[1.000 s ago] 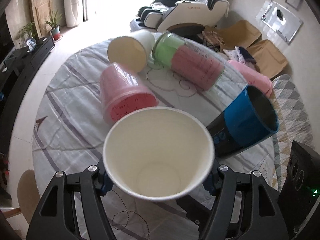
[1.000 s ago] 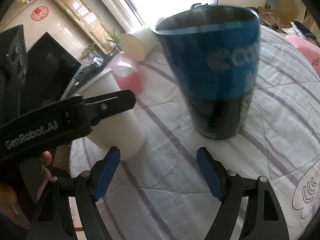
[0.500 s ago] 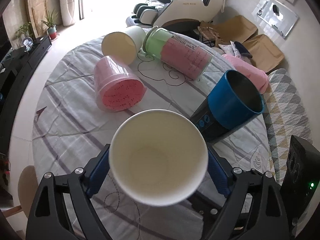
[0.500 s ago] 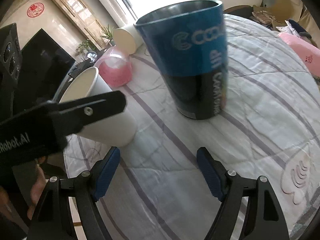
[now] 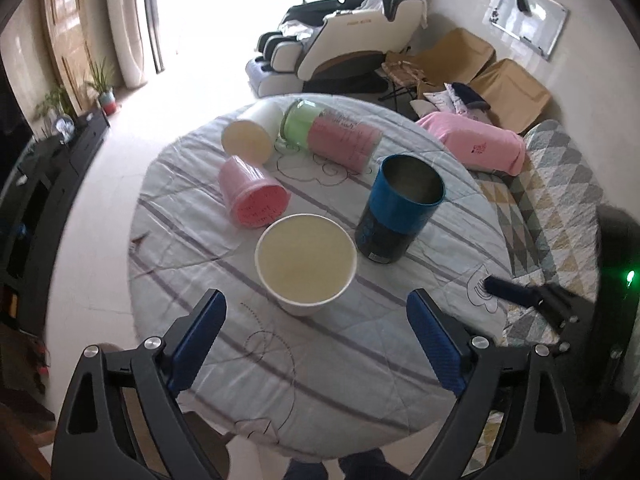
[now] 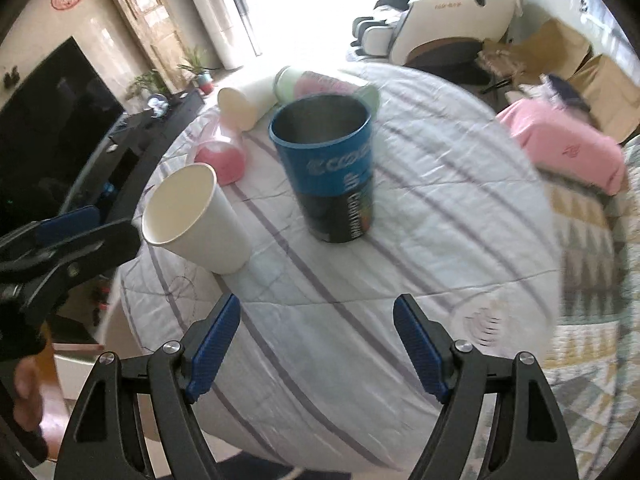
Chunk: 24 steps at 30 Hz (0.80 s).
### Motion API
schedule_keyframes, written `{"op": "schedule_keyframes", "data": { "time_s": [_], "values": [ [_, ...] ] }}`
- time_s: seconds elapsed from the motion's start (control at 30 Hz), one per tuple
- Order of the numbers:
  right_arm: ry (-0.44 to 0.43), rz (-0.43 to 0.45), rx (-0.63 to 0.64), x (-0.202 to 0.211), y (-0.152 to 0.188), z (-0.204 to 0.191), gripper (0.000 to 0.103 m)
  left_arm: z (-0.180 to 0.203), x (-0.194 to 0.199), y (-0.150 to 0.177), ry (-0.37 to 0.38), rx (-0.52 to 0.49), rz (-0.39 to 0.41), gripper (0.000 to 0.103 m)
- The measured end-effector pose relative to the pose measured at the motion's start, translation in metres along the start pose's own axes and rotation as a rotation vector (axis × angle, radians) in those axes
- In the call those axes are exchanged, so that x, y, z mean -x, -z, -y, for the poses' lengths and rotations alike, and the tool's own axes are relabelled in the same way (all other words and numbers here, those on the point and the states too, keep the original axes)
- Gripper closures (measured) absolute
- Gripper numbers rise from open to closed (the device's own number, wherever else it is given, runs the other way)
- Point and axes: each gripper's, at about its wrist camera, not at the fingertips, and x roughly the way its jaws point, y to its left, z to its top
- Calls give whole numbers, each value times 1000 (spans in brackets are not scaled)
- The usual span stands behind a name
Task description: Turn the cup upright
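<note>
Across the round quilt-covered table, looking down on five cups from the left wrist. Hovering over the near edge with the left gripper, blue pads spread wide apart and gripping nothing. Hanging likewise with the right gripper, fingers parted and empty, a little back from the cups.

Already standing mouth-up: the white paper cup just ahead of the left gripper, and the blue tumbler beside it to the right, near but not touching.

Lying on their sides beyond those two: the pink cup, the cream cup and the green-and-pink cup at the far edge.

Judging the pink cup as the likeliest next one. Lying ahead and slightly left of the left gripper, just past the paper cup, with its long axis running away and leftward and its broad end facing the camera. Showing from the right wrist only as a pink end tucked behind the paper cup, so probably sitting nearer the left hand.

Needing, most likely, a reach around the left side of the paper cup and a grip across the pink wall, then a roll toward vertical. Risking a knock to the paper cup on the way.
</note>
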Motion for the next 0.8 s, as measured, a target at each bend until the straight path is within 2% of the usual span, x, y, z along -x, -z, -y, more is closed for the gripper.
{"op": "schedule_keyframes", "data": {
  "time_s": [0.2, 0.5, 0.8],
  "values": [
    [93, 31, -14, 36, 1, -2, 23, -2, 28, 6, -34, -5, 13, 8],
    [108, 111, 6, 87, -1, 0, 23, 15, 59, 25, -63, 20, 47, 7],
    [105, 185, 41, 121, 20, 1, 23, 39, 91, 44, -73, 9, 105, 6]
  ]
}}
